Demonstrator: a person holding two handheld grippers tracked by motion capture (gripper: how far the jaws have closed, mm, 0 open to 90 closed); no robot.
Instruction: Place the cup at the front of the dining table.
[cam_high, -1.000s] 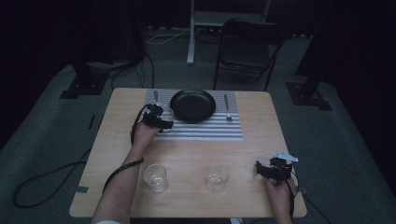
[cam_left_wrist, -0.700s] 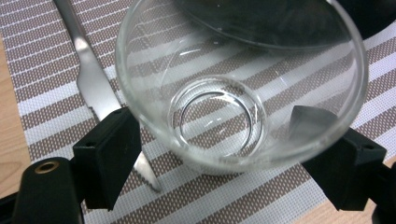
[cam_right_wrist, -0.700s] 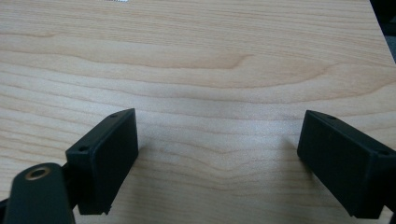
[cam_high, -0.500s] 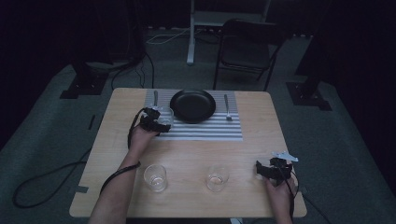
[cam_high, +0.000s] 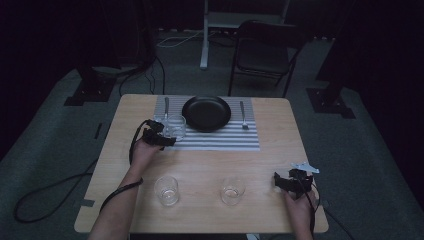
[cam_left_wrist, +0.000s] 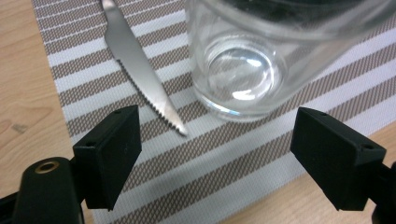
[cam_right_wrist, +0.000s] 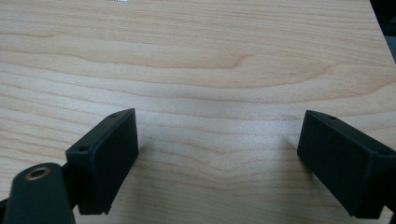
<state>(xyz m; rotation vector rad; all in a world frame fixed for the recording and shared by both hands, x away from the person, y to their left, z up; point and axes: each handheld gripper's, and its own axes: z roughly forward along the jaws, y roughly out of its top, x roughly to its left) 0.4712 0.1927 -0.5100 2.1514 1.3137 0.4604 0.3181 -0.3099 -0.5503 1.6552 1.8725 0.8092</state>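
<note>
The clear round drinking glass (cam_left_wrist: 243, 60) is set on the striped placemat (cam_high: 220, 142), at nine o'clock of the round black plate (cam_high: 206, 113). The jaws of the left gripper (cam_left_wrist: 229, 158) and the right gripper (cam_right_wrist: 219, 158) are released and empty. Placing is judged done; next, a withdrawal clear of the glass is called for.

A light wooden desk (cam_high: 200, 165) stands at the centre of a dim room, on grey carpeted floor (cam_high: 60, 150) that fades into near-black toward the upper corners of the frame. Behind the desk, at upper centre, a dark folding chair (cam_high: 262, 55) faces it, with a pale upright post (cam_high: 204, 35) on a stand just to its left. Dark stand bases (cam_high: 90, 92) sit on the floor at the left and at the right (cam_high: 330, 100) of the frame, level with the desk's far edge. Cables (cam_high: 40, 195) loop across the carpet at lower left, and more run along the floor at upper centre. The light is low and falls mainly on the desk top.
</note>
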